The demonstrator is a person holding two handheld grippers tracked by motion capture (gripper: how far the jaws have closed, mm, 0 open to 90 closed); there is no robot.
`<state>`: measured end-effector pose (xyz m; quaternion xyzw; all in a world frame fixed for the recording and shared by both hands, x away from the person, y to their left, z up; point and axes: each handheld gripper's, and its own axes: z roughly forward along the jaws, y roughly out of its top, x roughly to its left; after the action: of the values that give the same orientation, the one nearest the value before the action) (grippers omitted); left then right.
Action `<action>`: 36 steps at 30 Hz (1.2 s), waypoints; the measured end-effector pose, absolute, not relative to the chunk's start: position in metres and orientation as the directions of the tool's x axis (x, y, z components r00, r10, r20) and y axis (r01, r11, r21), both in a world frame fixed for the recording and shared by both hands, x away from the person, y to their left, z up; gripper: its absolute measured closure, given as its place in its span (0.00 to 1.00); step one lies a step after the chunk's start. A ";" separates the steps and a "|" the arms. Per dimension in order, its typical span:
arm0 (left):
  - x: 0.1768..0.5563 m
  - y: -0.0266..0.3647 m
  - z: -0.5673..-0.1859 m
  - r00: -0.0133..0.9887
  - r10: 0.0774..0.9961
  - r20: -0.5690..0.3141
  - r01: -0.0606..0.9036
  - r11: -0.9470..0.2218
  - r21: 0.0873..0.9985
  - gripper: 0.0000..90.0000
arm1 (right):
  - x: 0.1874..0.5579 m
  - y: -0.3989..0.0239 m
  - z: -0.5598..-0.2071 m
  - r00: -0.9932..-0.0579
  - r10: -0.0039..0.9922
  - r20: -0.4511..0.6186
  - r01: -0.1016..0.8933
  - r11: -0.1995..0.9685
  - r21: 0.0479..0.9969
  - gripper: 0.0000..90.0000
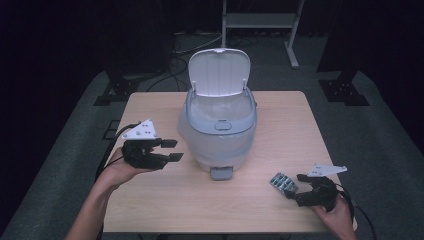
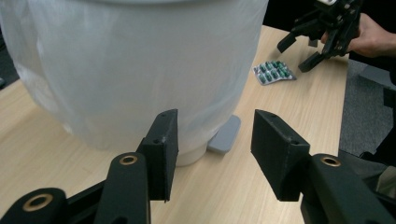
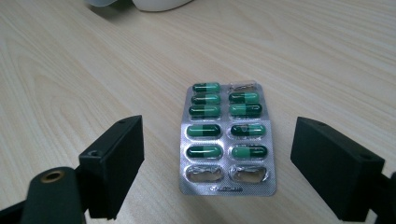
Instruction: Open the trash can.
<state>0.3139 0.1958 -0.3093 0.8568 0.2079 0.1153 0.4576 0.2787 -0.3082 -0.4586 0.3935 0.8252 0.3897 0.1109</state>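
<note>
A silver blister pack of green capsules [image 1: 283,183] [image 3: 227,137] [image 2: 274,73] lies flat on the wooden table [image 1: 165,200], right of the bin's pedal. My right gripper [image 1: 294,188] [image 3: 217,172] is open, just behind the pack, with a jaw on either side of it and not touching it; it also shows far off as the right gripper [image 2: 299,52]. A white pedal bin [image 1: 220,125] [image 2: 135,70] with its lid [image 1: 219,71] raised stands mid-table, lined with a clear bag. My left gripper [image 1: 172,150] [image 2: 212,154] hangs open beside the bin's left flank, nothing between its fingers.
The bin's grey pedal [image 1: 221,173] [image 2: 225,135] sticks out toward the front edge. Bare tabletop lies in front of the bin and between the two hands. Beyond the table are cables on the floor and a metal stand [image 1: 260,22].
</note>
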 end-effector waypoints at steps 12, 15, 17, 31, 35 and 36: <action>0.309 0.208 -0.331 0.869 0.495 0.009 0.276 -0.499 0.821 0.47 | 0.282 -0.300 -0.462 -0.676 0.731 0.090 0.557 0.428 0.712 0.18; 0.308 0.209 -0.337 0.867 0.498 0.006 0.280 -0.497 0.821 0.45 | 0.284 -0.298 -0.462 -0.675 0.733 0.088 0.557 0.429 0.711 0.18; 0.307 0.209 -0.341 0.866 0.500 0.009 0.282 -0.503 0.817 0.43 | 0.285 -0.296 -0.462 -0.675 0.732 0.088 0.558 0.429 0.710 0.18; 0.305 0.216 -0.369 0.838 0.546 0.001 0.317 -0.487 0.814 0.25 | 0.292 -0.289 -0.466 -0.672 0.738 0.067 0.567 0.454 0.687 0.18; 0.304 0.216 -0.375 0.835 0.550 0.012 0.319 -0.501 0.805 0.22 | 0.294 -0.287 -0.468 -0.671 0.740 0.057 0.570 0.465 0.678 0.18; 0.304 0.217 -0.377 0.834 0.551 0.013 0.318 -0.501 0.805 0.22 | 0.294 -0.286 -0.468 -0.670 0.740 0.058 0.573 0.466 0.675 0.18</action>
<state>0.3039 0.2166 -0.3767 0.8556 0.2539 0.1356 0.4303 0.2938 -0.2865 -0.4678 0.3872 0.8473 0.3424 0.1221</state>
